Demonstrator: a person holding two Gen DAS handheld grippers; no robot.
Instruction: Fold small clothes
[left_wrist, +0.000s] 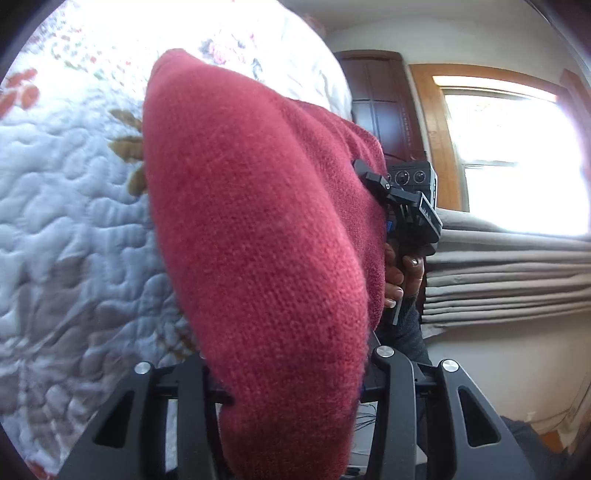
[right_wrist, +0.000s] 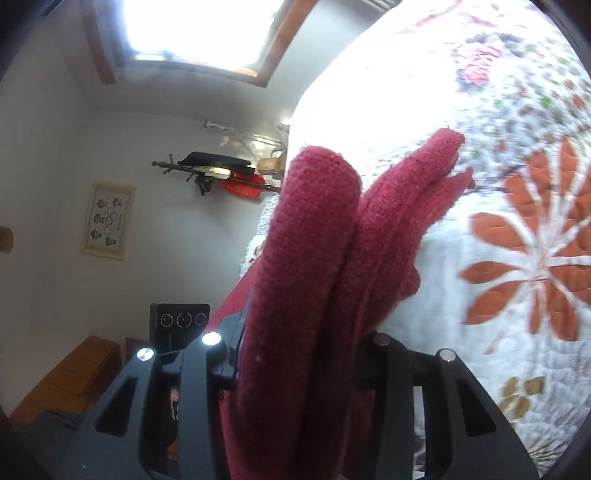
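A red knit garment hangs bunched in the air above the bed, held at both ends. In the left wrist view it fills the middle and hides the fingertips of my left gripper, whose jaws are closed on the cloth. My right gripper grips the garment's far edge, with a hand on its handle. In the right wrist view the red knit garment lies in thick folds through my right gripper, covering its fingertips. The left gripper's body shows just left of the cloth.
A white quilt with orange and brown flowers covers the bed under the garment. A bright window with stacked grey fabric below it is on the right. A wall with a framed picture and a wooden chest lies left.
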